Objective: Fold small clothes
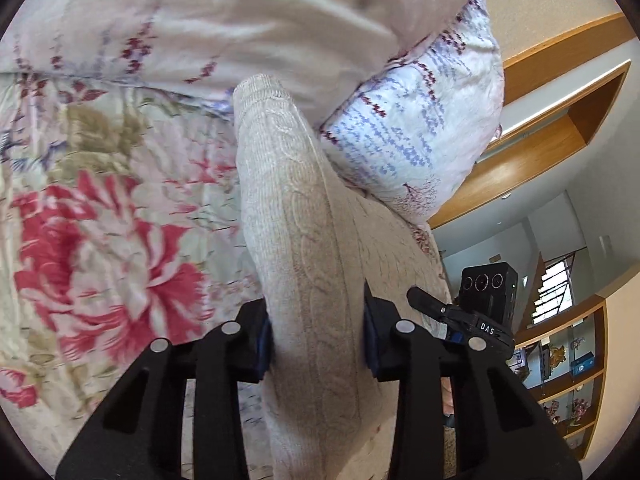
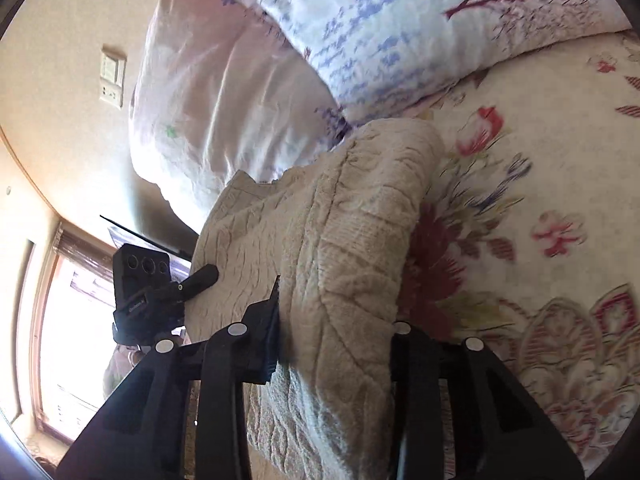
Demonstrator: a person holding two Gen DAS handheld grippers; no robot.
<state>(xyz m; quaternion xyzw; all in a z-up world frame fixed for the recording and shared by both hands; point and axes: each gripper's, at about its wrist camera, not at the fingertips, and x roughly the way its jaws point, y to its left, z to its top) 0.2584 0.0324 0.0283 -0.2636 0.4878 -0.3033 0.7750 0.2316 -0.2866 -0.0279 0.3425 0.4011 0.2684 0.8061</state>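
Between the two black fingers of the left gripper [image 1: 318, 336], in the left wrist view, runs a thick fold of a cream cable-knit sweater [image 1: 296, 248]; the blue-edged pads press on it from both sides, so the jaws stand narrow and clamped on the knit. From the grip the sweater stretches away as a long ridge toward a ribbed cuff or hem near the middle of the view, lifted over a flowered bedspread [image 1: 100, 240] with big pink blooms. Beyond its far end lie a pale pillow [image 1: 240, 12] and a white pillow with blue and dark red marks [image 1: 420, 128]. To the right, past the sweater, the right gripper [image 1: 472, 304] shows with its small camera box, before wooden shelves [image 1: 568, 368]. Over in the right wrist view, the right gripper [image 2: 336, 340] also holds the sweater [image 2: 340, 220]: the left pad presses into a bunched fold that spills over and hides the right finger's tip, so the jaws are narrow and closed on the cloth. The sweater rises from the grip toward the pillows [image 2: 360, 40], with the bedspread [image 2: 540, 200] to its right. The left gripper [image 2: 176, 292] sits at the sweater's left edge, near a bright window [image 2: 72, 320].
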